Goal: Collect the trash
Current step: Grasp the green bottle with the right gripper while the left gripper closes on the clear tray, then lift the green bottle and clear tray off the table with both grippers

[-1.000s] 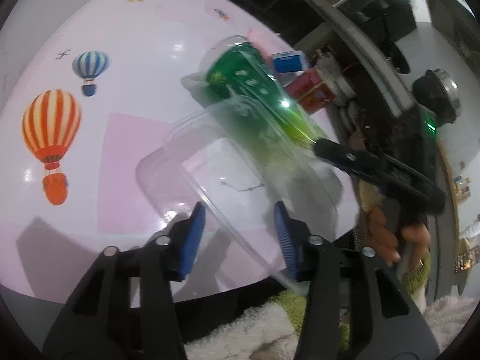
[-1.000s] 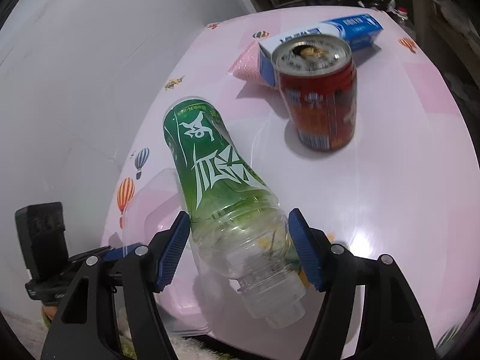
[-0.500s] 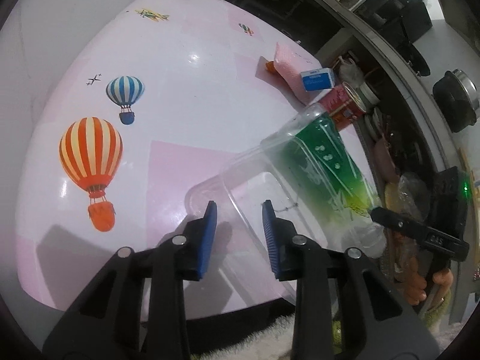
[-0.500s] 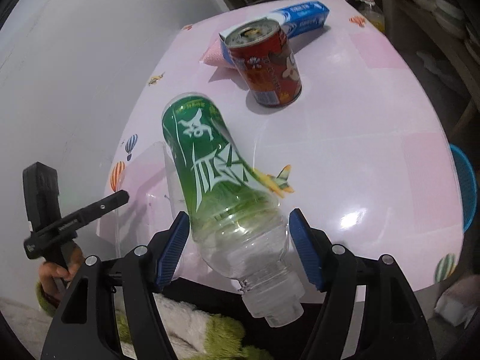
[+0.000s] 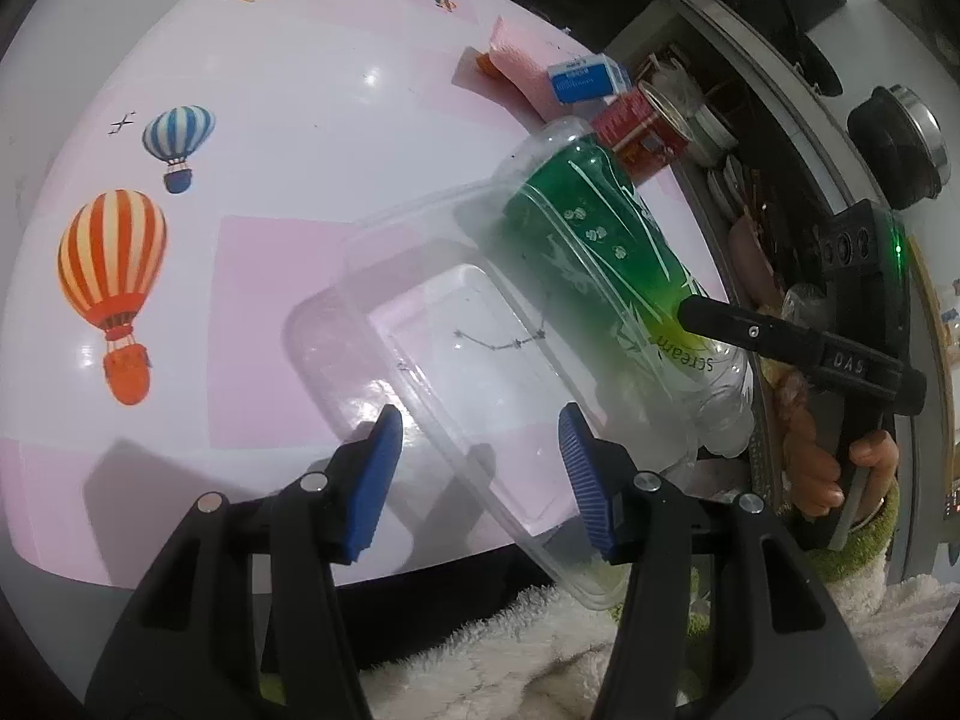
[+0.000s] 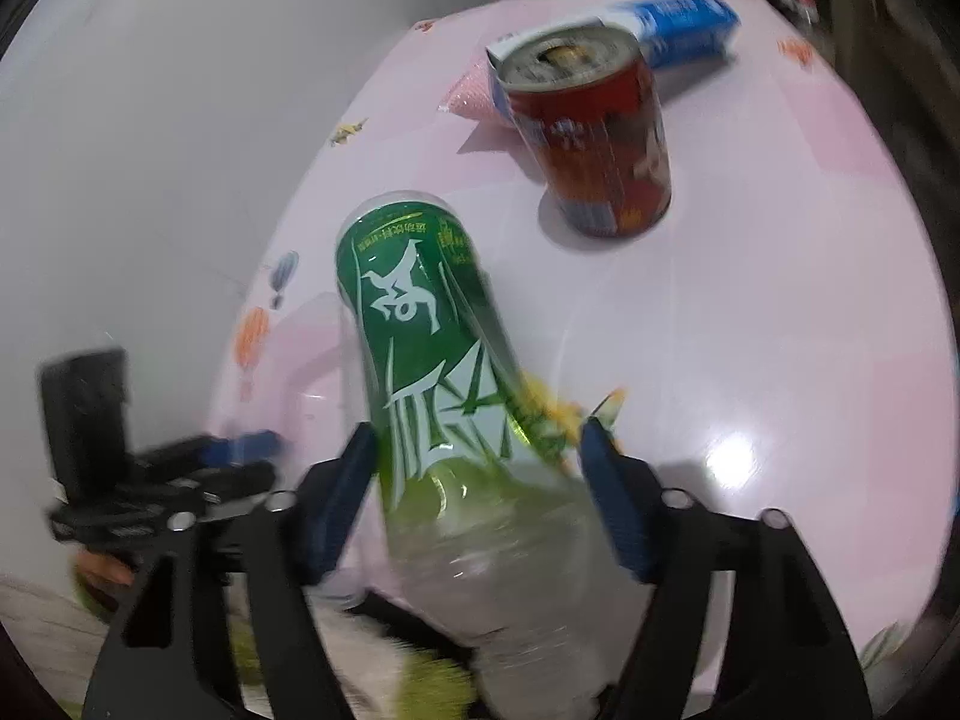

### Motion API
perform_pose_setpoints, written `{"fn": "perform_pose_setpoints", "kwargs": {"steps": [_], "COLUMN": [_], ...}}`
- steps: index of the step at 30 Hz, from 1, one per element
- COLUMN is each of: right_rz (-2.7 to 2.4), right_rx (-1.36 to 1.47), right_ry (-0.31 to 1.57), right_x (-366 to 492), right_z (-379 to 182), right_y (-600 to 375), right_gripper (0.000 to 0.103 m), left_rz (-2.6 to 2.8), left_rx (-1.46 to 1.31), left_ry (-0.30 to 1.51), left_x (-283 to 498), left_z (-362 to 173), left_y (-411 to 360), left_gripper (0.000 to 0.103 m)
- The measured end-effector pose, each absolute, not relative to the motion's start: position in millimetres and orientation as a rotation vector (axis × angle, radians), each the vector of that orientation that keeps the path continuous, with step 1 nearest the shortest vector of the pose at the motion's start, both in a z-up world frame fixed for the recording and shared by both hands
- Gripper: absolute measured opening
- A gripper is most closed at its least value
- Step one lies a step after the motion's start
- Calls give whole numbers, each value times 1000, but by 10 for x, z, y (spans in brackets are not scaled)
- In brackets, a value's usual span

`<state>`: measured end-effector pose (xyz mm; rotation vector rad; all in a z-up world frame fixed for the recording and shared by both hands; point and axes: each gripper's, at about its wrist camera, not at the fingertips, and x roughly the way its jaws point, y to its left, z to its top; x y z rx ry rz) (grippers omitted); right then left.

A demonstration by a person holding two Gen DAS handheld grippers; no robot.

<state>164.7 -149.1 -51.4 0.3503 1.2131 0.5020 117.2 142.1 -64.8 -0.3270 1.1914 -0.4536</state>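
Left tongs (image 5: pixel 477 474) have just opened off the clear tray (image 5: pixel 420 348); bottle (image 6: pixel 438 372) blurred.

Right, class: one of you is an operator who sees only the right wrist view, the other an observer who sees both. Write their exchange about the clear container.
Operator: The green bottle hides most of it. Is the left tool clamped on the clear container?
Observer: No. The left tool has just been opening; the clear container has its wall between the pads, unpressed.
Operator: How does it sit on the table?
Observer: Tilted, its near corner jutting past the table edge.
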Motion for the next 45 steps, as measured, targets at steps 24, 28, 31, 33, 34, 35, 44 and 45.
{"fn": "perform_pose_setpoints", "kwargs": {"steps": [24,28,31,33,34,35,44,45], "right_rz": [491,437,435,438,438,439,395,387], "right_rx": [258,333,373,366,348,331,166,168], "right_ry": [1220,1194,1170,1170,1174,1177,1186,1188], "right_x": [1409,1427,1391,1363,1343,1331,1255,1265], "right_z": [-532,-529,-486,-460,-451,-443,-501,-519], "right_y": [-1238,-1359,-1441,-1454,-1441,-1422,-1214,-1215], "right_gripper": [69,68,69,73,75,76,77,77], "left_rz": [-351,-311,-313,-316,-317,-317,-315,-313], "left_rx": [-104,-90,-114,-121,-125,-131,-84,-78], "left_ry": [1150,1118,1137,1149,1157,1162,1198,1194], "left_x": [1233,1339,1379,1374,1368,1359,1285,1282], "left_z": [-649,-571,-569,-572,-574,-577,-652,-650], "left_y": [1312,1414,1472,1489,1497,1516,1386,1379], "left_gripper": [8,7,7,9,14,19,22,22]}}
